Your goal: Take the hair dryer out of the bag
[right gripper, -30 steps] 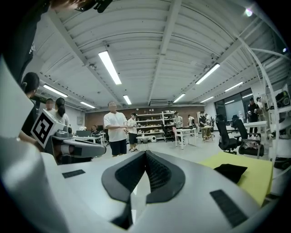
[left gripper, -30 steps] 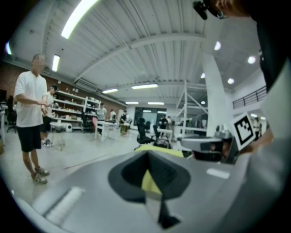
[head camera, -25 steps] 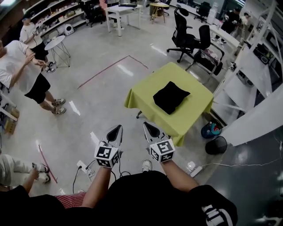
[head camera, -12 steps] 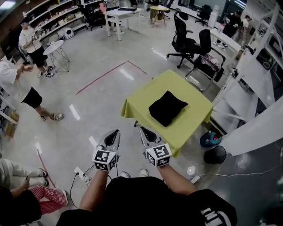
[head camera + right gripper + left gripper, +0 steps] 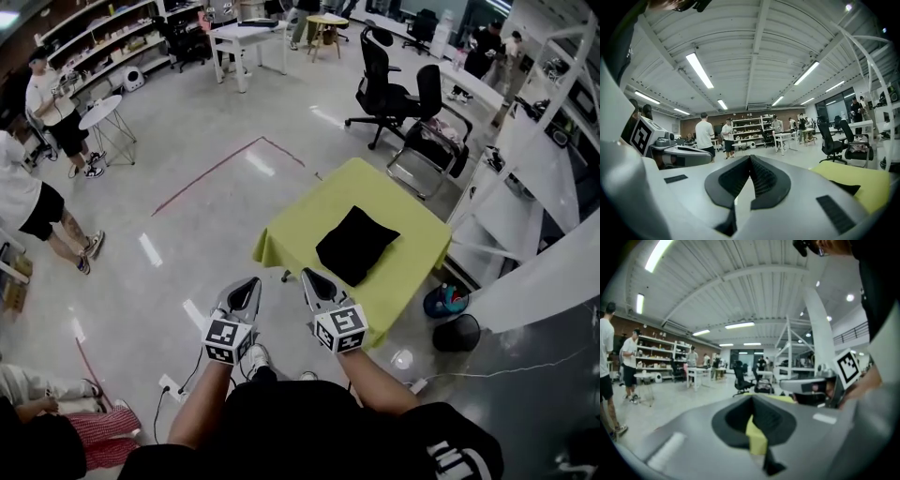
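Bright even light from ceiling strip lights [image 5: 699, 70], white glare streaks on the glossy floor [image 5: 150, 248] at 9 o'clock, strong fisheye bending, black vignetted corners, left tongs [image 5: 752, 399] close-up blurred soft

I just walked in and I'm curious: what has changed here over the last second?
The person has stepped toward the green table, carrying the left gripper and right gripper forward side by side; bystanders at left slid toward the picture's edge. Nothing taken or let go. Both pairs of jaws stay shut and empty; the black bag lies untouched on the table.
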Demonstrator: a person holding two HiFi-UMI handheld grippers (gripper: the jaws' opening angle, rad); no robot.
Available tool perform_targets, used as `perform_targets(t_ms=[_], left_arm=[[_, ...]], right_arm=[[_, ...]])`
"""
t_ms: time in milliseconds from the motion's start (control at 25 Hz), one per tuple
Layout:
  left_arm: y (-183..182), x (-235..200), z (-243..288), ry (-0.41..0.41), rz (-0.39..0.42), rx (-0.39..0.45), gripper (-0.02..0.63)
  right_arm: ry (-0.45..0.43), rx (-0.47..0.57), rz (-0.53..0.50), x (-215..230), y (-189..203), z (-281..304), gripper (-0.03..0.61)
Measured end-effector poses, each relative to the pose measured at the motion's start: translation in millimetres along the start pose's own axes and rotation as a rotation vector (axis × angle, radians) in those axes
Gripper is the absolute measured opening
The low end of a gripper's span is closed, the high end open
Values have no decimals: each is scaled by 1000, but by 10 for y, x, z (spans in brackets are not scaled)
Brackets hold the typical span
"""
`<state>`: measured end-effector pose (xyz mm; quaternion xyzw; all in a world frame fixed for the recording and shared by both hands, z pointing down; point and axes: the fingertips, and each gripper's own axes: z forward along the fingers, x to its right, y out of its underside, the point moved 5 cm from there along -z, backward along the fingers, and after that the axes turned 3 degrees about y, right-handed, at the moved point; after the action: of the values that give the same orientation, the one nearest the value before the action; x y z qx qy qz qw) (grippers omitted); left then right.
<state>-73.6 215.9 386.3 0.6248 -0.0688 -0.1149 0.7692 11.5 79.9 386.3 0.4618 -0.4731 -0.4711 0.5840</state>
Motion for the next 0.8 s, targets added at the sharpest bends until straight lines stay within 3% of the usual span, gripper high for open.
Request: perform_targets(t_ms=[480, 640, 800], left_arm=[[9, -848, 527, 143, 9, -5, 6], [61, -1034, 668, 194, 27, -20, 6], [87, -1062, 851, 273, 58, -35, 6]], right_arm=[[173, -5, 16, 144, 35, 733, 6], [297, -1, -8, 214, 118, 786, 6], [406, -22, 35, 333, 297, 666, 6]])
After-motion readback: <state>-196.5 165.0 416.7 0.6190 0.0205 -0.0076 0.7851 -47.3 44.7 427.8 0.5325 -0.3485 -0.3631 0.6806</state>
